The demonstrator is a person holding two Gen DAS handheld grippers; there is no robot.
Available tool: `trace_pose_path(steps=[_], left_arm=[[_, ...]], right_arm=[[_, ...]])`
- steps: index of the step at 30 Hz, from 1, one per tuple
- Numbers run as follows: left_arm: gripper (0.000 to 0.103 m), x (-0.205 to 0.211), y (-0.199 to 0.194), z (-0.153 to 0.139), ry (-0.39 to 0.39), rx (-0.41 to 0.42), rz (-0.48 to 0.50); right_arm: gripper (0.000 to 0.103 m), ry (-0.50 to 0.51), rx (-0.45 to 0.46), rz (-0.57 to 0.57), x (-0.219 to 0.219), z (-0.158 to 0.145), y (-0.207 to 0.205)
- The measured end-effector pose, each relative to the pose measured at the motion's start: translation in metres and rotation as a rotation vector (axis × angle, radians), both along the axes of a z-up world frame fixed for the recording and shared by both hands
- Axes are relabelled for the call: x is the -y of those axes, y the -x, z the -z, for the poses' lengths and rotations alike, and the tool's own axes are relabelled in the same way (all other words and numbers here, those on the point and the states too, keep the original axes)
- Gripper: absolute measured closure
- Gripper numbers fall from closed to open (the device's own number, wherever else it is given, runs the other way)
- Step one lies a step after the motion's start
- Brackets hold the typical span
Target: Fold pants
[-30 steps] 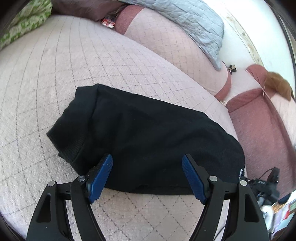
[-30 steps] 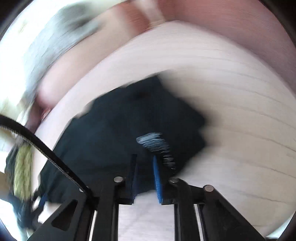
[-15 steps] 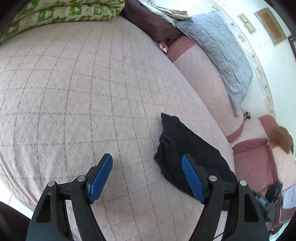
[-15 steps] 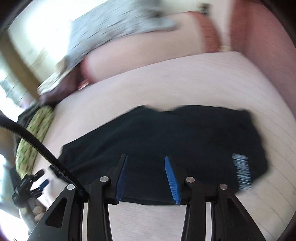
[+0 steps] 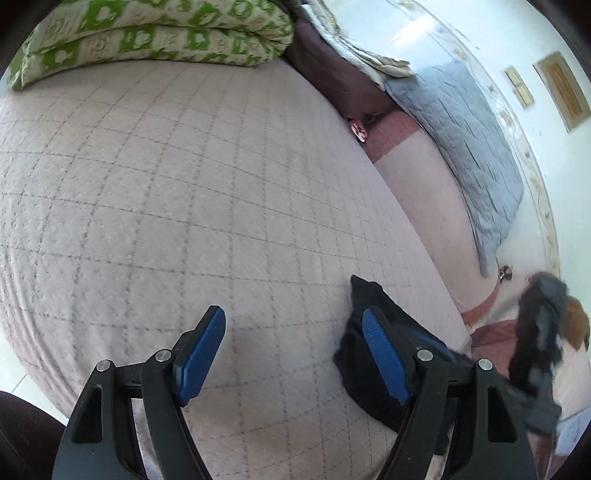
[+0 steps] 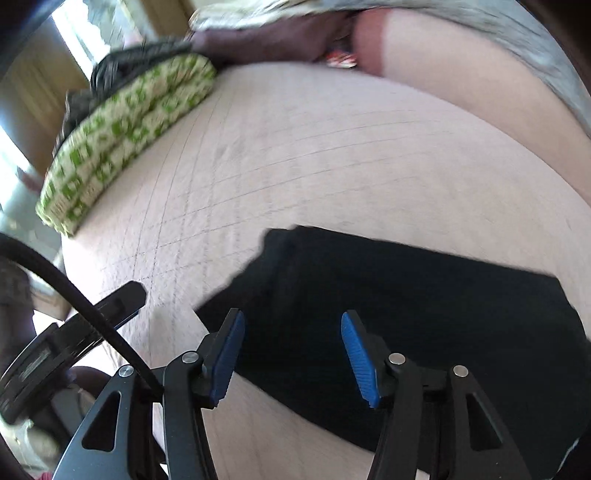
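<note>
Pale pink quilted bed (image 5: 155,192) fills both views, with the folded black fabric pants (image 6: 424,306) lying flat on it. Right gripper (image 6: 291,356) hovers over them, its 2 blue-padded fingers having just been opening, nothing between. Left gripper (image 5: 291,354) gapes empty; the pants lie beside its right finger.

One pair of black pants (image 6: 424,314) lies folded beneath and beyond the right gripper's jaws, and just past the left gripper's right-hand jaw. Two grippers: the left gripper (image 5: 295,356) and the right gripper (image 6: 291,356), each with two blue pads. One green-patterned quilt (image 5: 155,33) far ahead of the jaws. One grey blanket (image 5: 469,147) up to the right.
</note>
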State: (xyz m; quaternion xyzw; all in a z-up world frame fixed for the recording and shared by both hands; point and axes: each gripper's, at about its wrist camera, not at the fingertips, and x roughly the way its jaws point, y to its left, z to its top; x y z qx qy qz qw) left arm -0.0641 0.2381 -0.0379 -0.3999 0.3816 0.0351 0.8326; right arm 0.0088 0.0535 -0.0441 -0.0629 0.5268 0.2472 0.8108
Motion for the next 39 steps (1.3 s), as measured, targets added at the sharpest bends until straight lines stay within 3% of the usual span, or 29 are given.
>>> trace_pose_path(steps=[4,6,8,9,12,14,15,16,18,19,23,27,30,32,39], left_arm=[[0.031,-0.001,-0.002,0.007,0.036,-0.015,0.028],[0.048,0.004,-0.007,0.01,0.047,-0.017,0.065],[0.075,0.012,-0.012,0.014,0.063,-0.03,0.1],[0.079,0.013,-0.014,0.016,0.073,-0.037,0.108],[0.081,0.014,-0.016,0.017,0.088,-0.046,0.087],[0.081,0.013,-0.017,0.016,0.098,-0.041,0.069],[0.081,0.014,-0.02,0.016,0.102,-0.042,0.068],[0.081,0.016,-0.021,0.017,0.106,-0.045,0.074],[0.081,0.022,-0.026,0.02,0.115,-0.054,0.096],[0.081,0.027,-0.029,0.022,0.114,-0.061,0.115],[0.081,0.048,-0.036,0.021,0.09,-0.054,0.188],[0.081,0.078,-0.042,0.02,0.084,-0.026,0.292],[0.082,0.092,-0.05,0.025,0.04,-0.04,0.322],[0.096,0.099,-0.056,0.026,0.036,-0.03,0.337],[0.098,0.116,-0.051,-0.005,0.077,0.092,0.381]], right_arm=[[0.044,0.014,-0.049,0.038,-0.024,0.007,-0.041],[0.043,0.033,-0.105,0.022,-0.029,0.013,-0.055],[0.043,0.071,-0.136,0.006,-0.04,0.019,-0.067],[0.042,0.098,-0.141,-0.006,-0.046,0.023,-0.07],[0.033,0.236,-0.124,-0.037,-0.063,0.037,-0.069],[0.033,0.29,-0.088,-0.051,-0.071,0.042,-0.064],[0.042,0.277,-0.087,-0.051,-0.07,0.041,-0.062],[0.064,0.264,-0.09,-0.054,-0.069,0.038,-0.061],[0.08,0.225,-0.11,-0.036,-0.05,0.033,-0.063],[0.081,0.178,-0.133,-0.022,-0.038,0.031,-0.064],[0.082,0.014,-0.197,0.069,0.014,0.031,-0.07],[0.082,-0.118,-0.26,0.132,0.038,0.033,-0.074],[0.082,-0.133,-0.272,0.138,0.038,0.033,-0.073],[0.082,-0.123,-0.268,0.13,0.036,0.033,-0.072],[0.082,-0.165,-0.171,0.115,0.041,0.003,-0.062]])
